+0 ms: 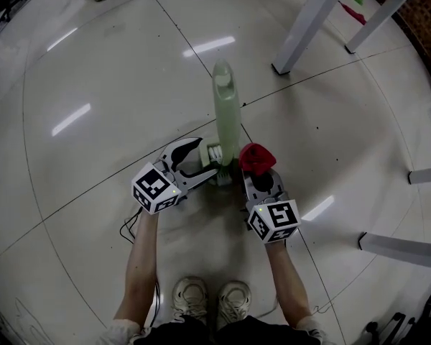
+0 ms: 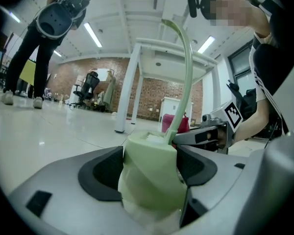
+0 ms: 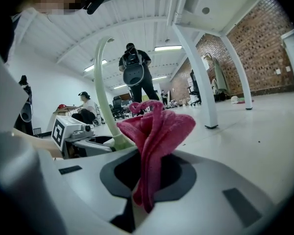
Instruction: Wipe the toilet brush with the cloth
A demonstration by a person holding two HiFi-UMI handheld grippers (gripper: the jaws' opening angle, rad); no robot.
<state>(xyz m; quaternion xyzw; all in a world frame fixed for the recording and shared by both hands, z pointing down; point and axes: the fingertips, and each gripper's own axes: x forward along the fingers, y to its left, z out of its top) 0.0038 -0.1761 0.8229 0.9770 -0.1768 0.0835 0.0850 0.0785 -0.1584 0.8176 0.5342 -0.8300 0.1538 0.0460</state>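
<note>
Reference landmark: the pale green holder [image 2: 149, 180], which stands on the white tiled floor [image 1: 93, 85].

1. Toilet brush [image 1: 226, 106]: seated in the holder. Its pale green handle rises upright from the holder top and curves over at the upper end.

2. My left hand-held gripper [image 1: 210, 158]: positioned low, on the left side of the holder in the head view, and pointing at it nearly level. The jaws are set wide. The holder body sits between the two black pads and fills almost the whole gap. I read no squeeze on it; the pads lie close along its sides.

3. My right hand-held gripper [image 3: 147, 173]: positioned just beside the holder, on the side opposite the left one. The jaws are narrow and clamped on the red cloth [image 3: 154, 131]. The cloth is pinched at its lower folds and bunches upward above the pads.

4. Cloth to brush: the bunched top of the cloth is just beside the lower handle, directly above the holder. I cannot tell whether they touch.

5. Surroundings: a white desk leg [image 1: 305, 27] stands well beyond the holder. My shoes [image 1: 212, 297] are on the near side of it.
</note>
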